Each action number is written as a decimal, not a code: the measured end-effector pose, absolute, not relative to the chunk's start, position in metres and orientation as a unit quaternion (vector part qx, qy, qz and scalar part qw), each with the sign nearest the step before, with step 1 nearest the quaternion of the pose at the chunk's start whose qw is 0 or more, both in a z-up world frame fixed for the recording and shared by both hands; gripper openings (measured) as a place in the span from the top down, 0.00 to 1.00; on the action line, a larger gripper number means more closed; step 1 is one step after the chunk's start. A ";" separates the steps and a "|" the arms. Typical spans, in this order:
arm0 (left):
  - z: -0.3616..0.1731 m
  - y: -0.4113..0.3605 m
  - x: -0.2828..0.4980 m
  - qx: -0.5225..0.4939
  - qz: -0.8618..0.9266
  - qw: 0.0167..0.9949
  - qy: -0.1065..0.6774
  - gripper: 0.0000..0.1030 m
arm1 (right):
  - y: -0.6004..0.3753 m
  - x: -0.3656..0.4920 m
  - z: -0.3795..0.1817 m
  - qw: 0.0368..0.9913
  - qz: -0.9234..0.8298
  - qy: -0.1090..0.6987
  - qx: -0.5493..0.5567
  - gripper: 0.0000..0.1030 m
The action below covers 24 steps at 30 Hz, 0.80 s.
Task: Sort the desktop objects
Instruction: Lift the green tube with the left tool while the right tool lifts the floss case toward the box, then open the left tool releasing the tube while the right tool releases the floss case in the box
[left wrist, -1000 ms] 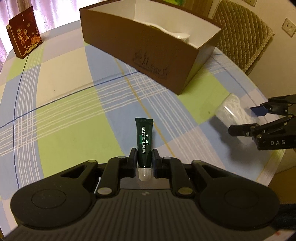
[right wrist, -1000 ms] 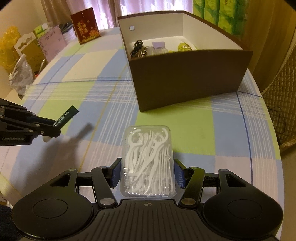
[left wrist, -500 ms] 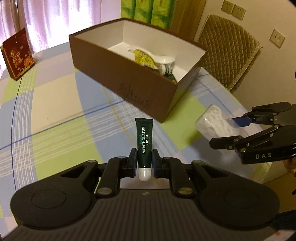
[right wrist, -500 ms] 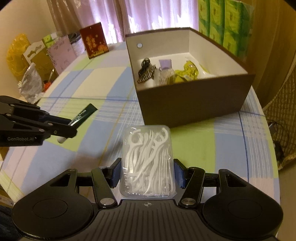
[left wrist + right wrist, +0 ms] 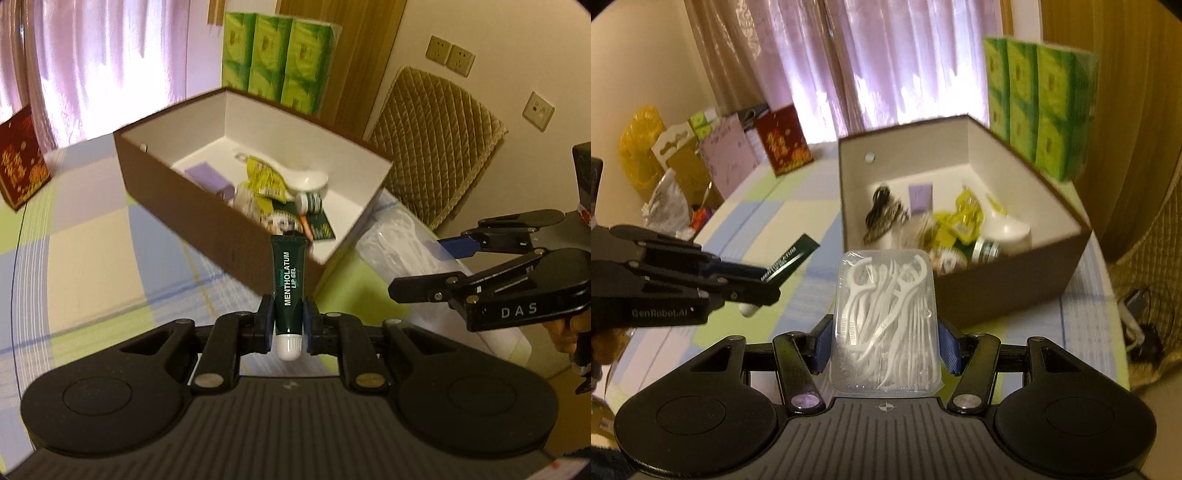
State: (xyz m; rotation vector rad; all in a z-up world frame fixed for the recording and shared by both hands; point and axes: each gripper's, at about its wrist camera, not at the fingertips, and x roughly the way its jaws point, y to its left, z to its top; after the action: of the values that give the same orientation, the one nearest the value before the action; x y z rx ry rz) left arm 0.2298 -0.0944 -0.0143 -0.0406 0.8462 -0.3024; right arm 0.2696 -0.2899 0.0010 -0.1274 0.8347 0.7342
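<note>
One lip gel tube (image 5: pixel 289 284), one floss-pick case (image 5: pixel 886 321), one brown box (image 5: pixel 1008 284), two tongs (image 5: pixel 289 328).

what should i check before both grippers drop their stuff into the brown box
1. Left gripper grip on the lip gel tube: ok, jaws shut on it near the cap.
2. Right gripper grip on the floss pick case: ok, held by both sides.
3. Brown box open on top: ok, no lid.
4. Free floor inside the box: ok, bare white floor at the right end in the left wrist view.
5. Tube past the near wall: cannot tell, its tip only overlaps the rim in the image.
6. Gap between the two grippers: cannot tell; they look close, side by side.
</note>
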 end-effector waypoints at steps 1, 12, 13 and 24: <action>-0.012 -0.095 0.236 -0.020 -0.146 0.902 0.406 0.88 | -0.289 0.276 0.004 0.850 0.349 0.391 -0.061 0.47; 0.004 -0.091 0.321 -0.012 -0.131 0.913 0.385 0.88 | -0.259 0.372 0.011 0.855 0.345 0.377 -0.084 0.47; 0.004 -0.090 0.332 -0.011 -0.127 0.914 0.385 0.88 | -0.256 0.380 0.008 0.855 0.344 0.379 -0.087 0.47; -0.022 -0.073 0.456 0.000 -0.088 0.899 0.429 0.88 | -0.200 0.482 -0.025 0.838 0.335 0.412 -0.128 0.47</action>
State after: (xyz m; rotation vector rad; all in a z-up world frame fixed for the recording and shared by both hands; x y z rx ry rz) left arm 0.4560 -0.0728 -0.0216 -0.0004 0.8882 -0.1818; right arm 0.4824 -0.2003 -0.0253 -0.2705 0.8718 0.7093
